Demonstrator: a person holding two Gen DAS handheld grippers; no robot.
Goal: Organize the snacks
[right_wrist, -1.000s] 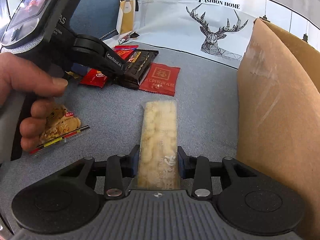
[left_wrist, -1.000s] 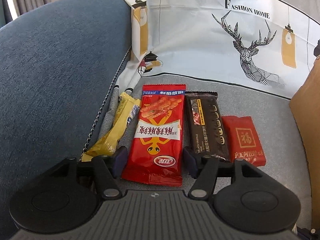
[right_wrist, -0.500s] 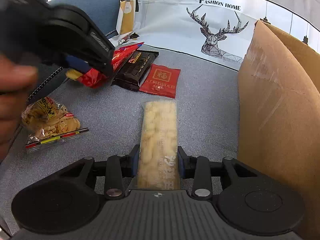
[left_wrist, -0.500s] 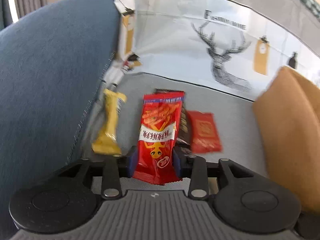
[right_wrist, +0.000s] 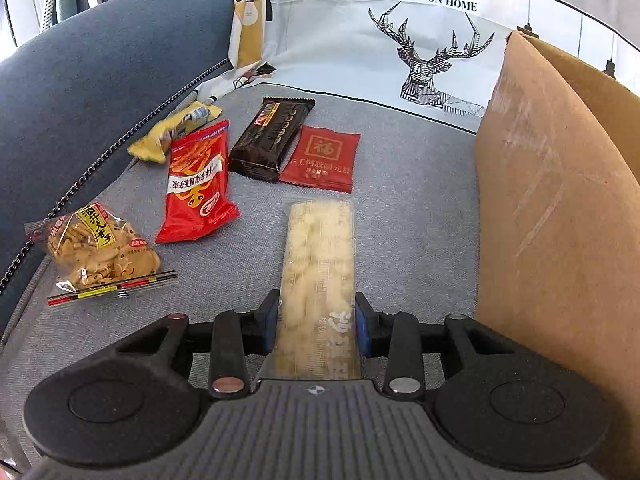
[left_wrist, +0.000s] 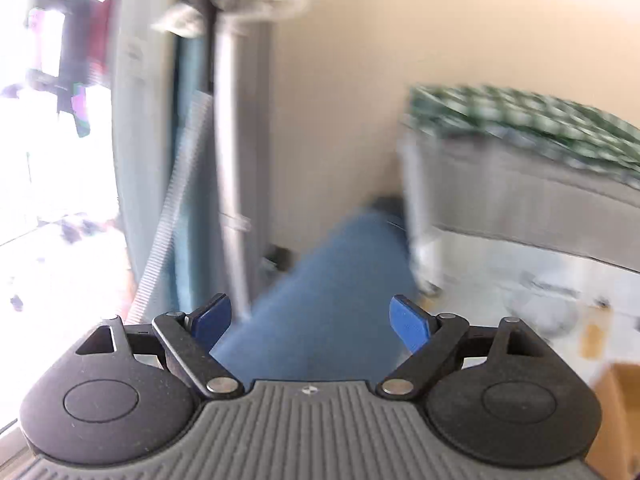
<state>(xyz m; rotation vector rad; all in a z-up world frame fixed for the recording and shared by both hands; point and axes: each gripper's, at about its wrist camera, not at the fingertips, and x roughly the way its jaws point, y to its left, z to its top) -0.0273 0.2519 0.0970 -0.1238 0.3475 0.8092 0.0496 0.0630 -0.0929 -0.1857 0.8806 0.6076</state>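
Swung up off the seat since a second ago and now faces a blurred wall and window: left gripper [left_wrist: 311, 318], jaws just opened wide, nothing between the two blue pads. Lies nearer and askew, out of its old slot in the row: big red packet [right_wrist: 196, 188].

Largest down:
- One sofa: grey woven seat [right_wrist: 420, 220], coarse blue armrest [right_wrist: 100, 80] edged with braided cord.
- One white cushion [right_wrist: 360, 40], smooth cloth, line-drawn deer.
- One brown cardboard box [right_wrist: 560, 200], matte and scuffed, flap upright, standing on the right of the seat.
- One right gripper [right_wrist: 316, 326], clamped on the near end of the long pack.
- Six snack packs, all on the seat:
  - long clear pack [right_wrist: 318, 264], a narrow rectangle of pale puffed pieces, flat just beside the box
  - big red packet, glossy
  - clear crinkled bag of biscuits [right_wrist: 100, 248]
  - dark brown bar wrapper [right_wrist: 272, 140]
  - flat red sachet [right_wrist: 322, 160] touching the bar wrapper
  - crumpled yellow wrapper [right_wrist: 172, 132] against the armrest
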